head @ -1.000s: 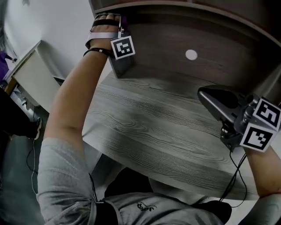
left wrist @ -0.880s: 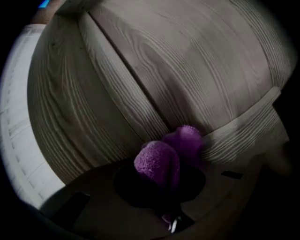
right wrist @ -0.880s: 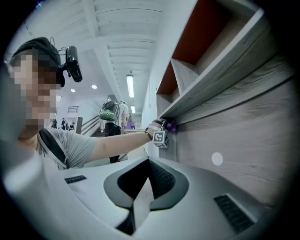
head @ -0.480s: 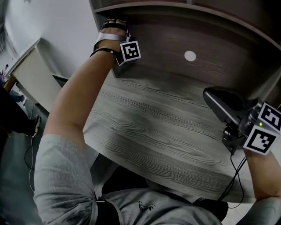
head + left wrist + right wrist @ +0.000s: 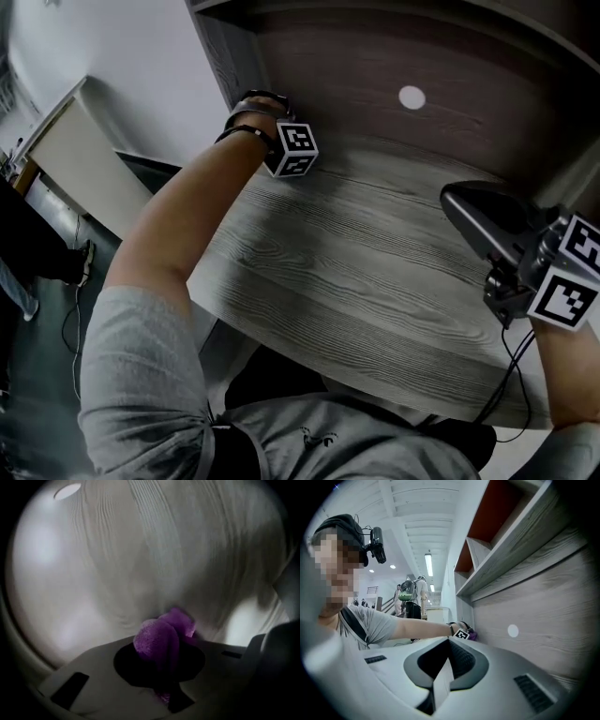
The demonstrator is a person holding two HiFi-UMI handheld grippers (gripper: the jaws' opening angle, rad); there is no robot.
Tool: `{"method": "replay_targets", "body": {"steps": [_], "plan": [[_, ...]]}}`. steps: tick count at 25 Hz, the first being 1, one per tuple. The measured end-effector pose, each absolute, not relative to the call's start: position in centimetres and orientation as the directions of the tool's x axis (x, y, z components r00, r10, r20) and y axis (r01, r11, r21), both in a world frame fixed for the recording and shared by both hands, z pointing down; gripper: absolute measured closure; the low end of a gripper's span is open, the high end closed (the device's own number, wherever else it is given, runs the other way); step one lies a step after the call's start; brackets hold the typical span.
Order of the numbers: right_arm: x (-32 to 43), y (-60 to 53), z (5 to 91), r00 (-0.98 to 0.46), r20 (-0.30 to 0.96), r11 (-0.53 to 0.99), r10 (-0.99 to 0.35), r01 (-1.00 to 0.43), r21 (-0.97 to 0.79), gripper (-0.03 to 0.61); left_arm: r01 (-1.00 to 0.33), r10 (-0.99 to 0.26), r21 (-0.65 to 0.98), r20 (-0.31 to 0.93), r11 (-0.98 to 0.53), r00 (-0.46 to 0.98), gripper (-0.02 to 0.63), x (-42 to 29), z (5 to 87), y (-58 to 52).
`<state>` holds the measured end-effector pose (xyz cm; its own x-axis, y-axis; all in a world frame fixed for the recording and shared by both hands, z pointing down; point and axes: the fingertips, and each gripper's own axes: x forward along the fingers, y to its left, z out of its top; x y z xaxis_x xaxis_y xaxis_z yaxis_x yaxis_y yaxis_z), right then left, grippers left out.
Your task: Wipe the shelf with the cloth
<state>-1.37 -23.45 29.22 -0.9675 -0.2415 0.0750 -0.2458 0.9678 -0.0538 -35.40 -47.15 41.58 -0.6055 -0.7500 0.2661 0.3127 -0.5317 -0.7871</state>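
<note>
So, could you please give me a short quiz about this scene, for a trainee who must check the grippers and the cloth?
1. The cloth is: A green, B purple, C white.
2. True or false: the right gripper holds the cloth.
3. Fill in: the right gripper's fingers are ____ (apart or together).
Key: 1 B; 2 false, the left gripper holds it; 3 together.

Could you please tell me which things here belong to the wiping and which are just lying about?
Job: purple fuzzy cloth, left gripper clamping it, grey wood-grain shelf.
Idle: right gripper, shut and empty; white round dot on back panel.
</note>
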Motion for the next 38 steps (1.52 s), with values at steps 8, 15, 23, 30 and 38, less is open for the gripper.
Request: {"method": "replay_targets", "body": {"steps": [8, 15, 23, 30, 38], "plan": [[-1.4, -23.4, 29.5, -0.968, 0.082, 0.967, -0.238, -0.244, -0.077, 0.565, 0.090, -0.736, -0.816, 0.461, -0.572, -0.496, 0.538, -34.6, 42.0, -46.6], [-1.6, -22.9, 28.3, -0.978, 0.024, 0.976, -0.207, -0.208, -0.063, 0.565, 0.258, -0.921, -0.962, -0.176, 0.086, -0.347, 0.541, -32.7, 20.3, -42.2], [-1.0, -27.2, 27.5, -0.933, -0.015, 0.933, -0.360, -0.360, 0.000, 0.565, 0.373, -0.878, -0.923, -0.257, 0.099, -0.403, 0.540, -34.3, 15.9, -40.9], [0.4, -37.6, 29.5, -0.705, 0.065, 0.708, -0.706, -0.699, 0.103, 0.565, 0.381, -0.872, -0.914, -0.296, 0.140, -0.389, 0.538, -34.3, 15.5, -41.7], [-0.2, -37.6, 30.9, -0.687, 0.115, 0.697, -0.717, -0.706, 0.126, 0.565, 0.334, -0.885, -0.938, -0.235, 0.097, -0.401, 0.534, -34.7, 17.1, -42.1]]}}
